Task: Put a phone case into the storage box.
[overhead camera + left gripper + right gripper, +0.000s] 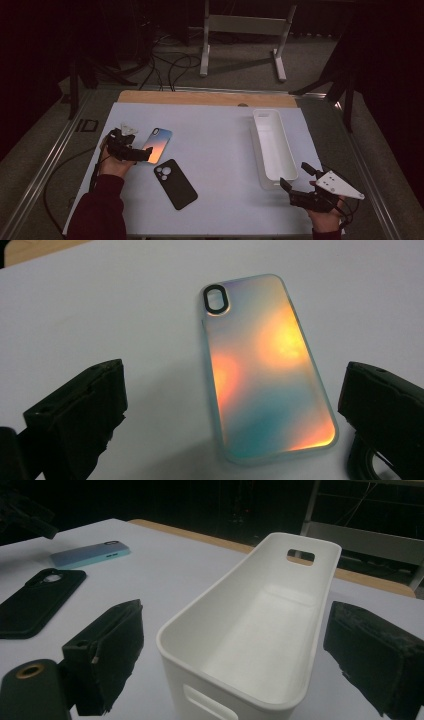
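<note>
On the white table [215, 150], two phone cases [158, 145] [175, 183], one white bin [272, 145], two tools [142, 155] [295, 182] spread wide.

In the left gripper view both jaws of the left tool [230, 405] are cut off by the bottom edge, the right one also by the right edge. In the right gripper view the white bin [250, 630] loses its near wall at the bottom edge — the black phone case [37, 600] runs off the left edge. In the high view the person's sleeve [97, 210] is cut by the bottom edge
</note>
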Demonstrator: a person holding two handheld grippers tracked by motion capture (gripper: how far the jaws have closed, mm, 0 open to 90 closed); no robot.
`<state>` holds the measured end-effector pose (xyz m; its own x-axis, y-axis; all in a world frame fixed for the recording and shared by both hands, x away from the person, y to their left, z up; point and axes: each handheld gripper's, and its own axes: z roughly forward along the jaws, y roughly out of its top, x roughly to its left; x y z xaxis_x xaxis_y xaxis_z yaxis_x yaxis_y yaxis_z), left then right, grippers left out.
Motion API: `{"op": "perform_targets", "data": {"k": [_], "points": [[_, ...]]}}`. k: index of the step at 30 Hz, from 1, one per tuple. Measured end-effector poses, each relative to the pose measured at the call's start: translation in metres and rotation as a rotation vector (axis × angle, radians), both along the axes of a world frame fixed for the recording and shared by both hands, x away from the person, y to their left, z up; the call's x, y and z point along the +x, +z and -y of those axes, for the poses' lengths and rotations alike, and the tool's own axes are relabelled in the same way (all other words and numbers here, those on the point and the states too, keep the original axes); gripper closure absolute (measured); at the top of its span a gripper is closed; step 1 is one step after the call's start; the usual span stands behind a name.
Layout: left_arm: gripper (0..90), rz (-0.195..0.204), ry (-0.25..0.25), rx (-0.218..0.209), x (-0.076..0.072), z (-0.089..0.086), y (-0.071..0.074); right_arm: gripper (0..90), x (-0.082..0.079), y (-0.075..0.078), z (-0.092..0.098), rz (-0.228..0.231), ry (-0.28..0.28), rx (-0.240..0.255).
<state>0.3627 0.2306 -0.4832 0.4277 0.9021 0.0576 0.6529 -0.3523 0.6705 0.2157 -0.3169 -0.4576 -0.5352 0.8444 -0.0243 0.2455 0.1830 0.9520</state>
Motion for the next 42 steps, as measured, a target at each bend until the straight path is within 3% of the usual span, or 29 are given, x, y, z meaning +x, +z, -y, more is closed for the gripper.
{"op": "perform_targets", "data": {"k": [16, 22, 42], "points": [[0.0, -0.056, -0.005, 0.027, 0.018, 0.017, -0.005, 8.8, -0.001, 0.001, 0.001, 0.005, -0.001, -0.003], [0.0, -0.096, 0.004, 0.046, 0.023, 0.022, -0.012, 8.8, -0.001, 0.001, 0.001, 0.006, -0.004, 0.000], [0.9, -0.152, 0.022, 0.049, 0.034, 0.029, -0.026, 8.8, -0.001, 0.002, 0.002, 0.010, -0.007, 0.000]]}}
